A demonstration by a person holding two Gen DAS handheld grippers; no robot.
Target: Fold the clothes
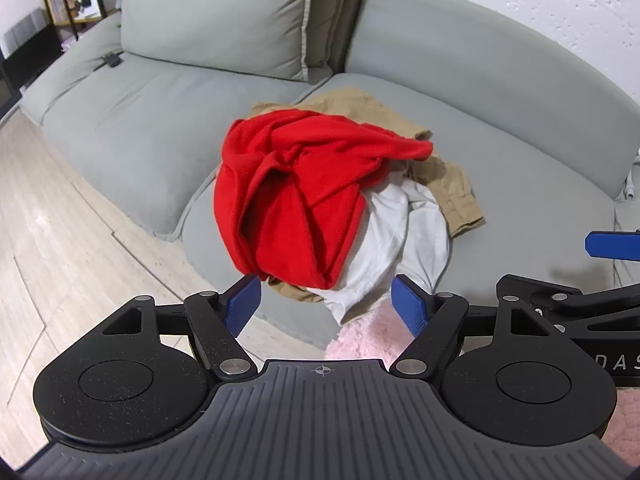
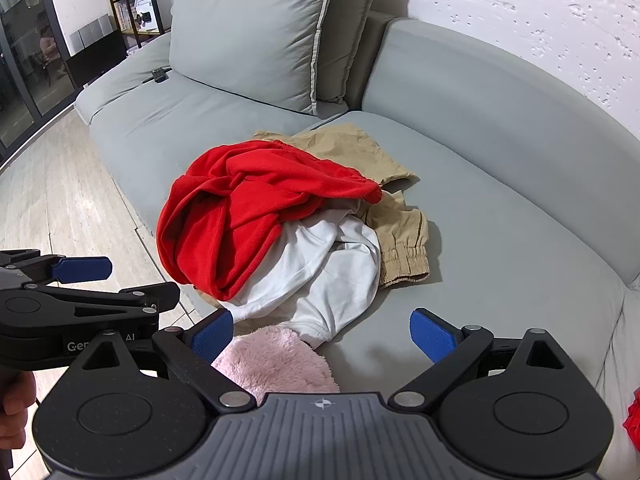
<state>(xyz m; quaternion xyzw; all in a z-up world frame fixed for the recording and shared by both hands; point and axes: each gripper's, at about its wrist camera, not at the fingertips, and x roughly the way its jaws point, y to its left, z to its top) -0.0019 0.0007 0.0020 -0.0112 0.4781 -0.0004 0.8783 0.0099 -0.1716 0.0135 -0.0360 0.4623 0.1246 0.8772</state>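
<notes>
clothes sit in one crumpled heap on the grey sofa seat (image 2: 500, 248), near its front edge: a red garment (image 2: 240, 216) bunched and twisted on top at the left, a white garment (image 2: 320, 276) spilling out under it toward the near side, and tan trousers (image 2: 396, 216) lying beneath and out to the right and far side, one elastic cuff showing. none of the three lies flat or squared into a fold, so as things stand all of the folding is left for this heap; whether other pieces lie folded outside the views, the pictures do not tell. something pink and fluffy (image 2: 276, 360) lies at the near edge, touching the white cloth, and it cannot be told whether it is part of the laundry. the left gripper (image 1: 326, 304) hovers just short of the heap with its blue fingers spread wide and nothing between them; the right gripper (image 2: 322, 336) hangs beside it, fingers likewise spread and holding nothing. for room, the seat to the right of the heap is bare up to the curved backrest (image 2: 480, 92), and the long seat at far left, below the back cushion (image 1: 216, 12), is open too. the heap's left side overhangs toward the floor (image 1: 52, 216), so cloth dragged that way could likely slide off.
</notes>
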